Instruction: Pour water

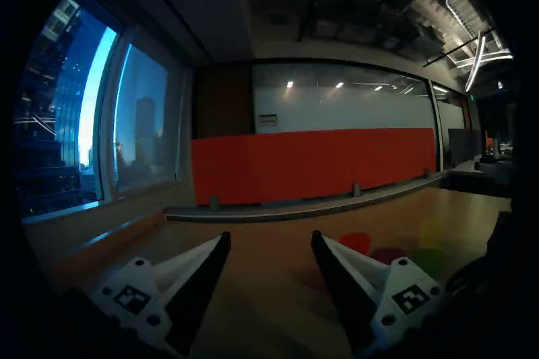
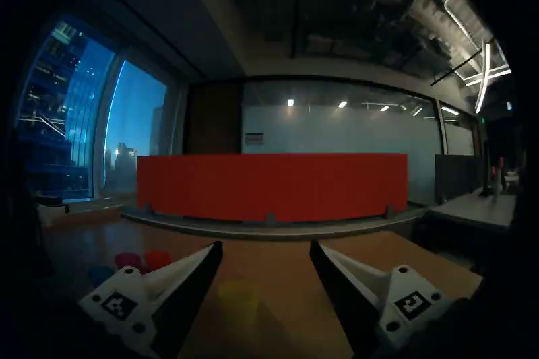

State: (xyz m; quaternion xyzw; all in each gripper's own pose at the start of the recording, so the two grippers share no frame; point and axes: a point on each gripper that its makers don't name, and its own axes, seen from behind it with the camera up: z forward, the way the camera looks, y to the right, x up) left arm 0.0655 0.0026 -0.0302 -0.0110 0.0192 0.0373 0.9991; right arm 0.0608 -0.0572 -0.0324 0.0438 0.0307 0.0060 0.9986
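In the left gripper view my left gripper [image 1: 269,241] stands open over the wooden table [image 1: 269,285], nothing between its fingers. Beyond its right finger sit a red cup [image 1: 356,241], a purple cup [image 1: 387,253], a green cup [image 1: 426,258] and a yellow cup [image 1: 431,230]. In the right gripper view my right gripper [image 2: 265,249] is open too. A yellow cup [image 2: 238,294] stands on the table just ahead of it, low between the fingers. Left of the left finger are a red cup [image 2: 157,259], a purple cup [image 2: 127,260] and a blue cup [image 2: 101,273].
A red partition [image 2: 273,185] runs along the table's far edge, with a glass wall behind it. Tall windows [image 1: 87,123] onto a dusk city are to the left. Another desk [image 2: 475,207] stands at the right. The room is dim.
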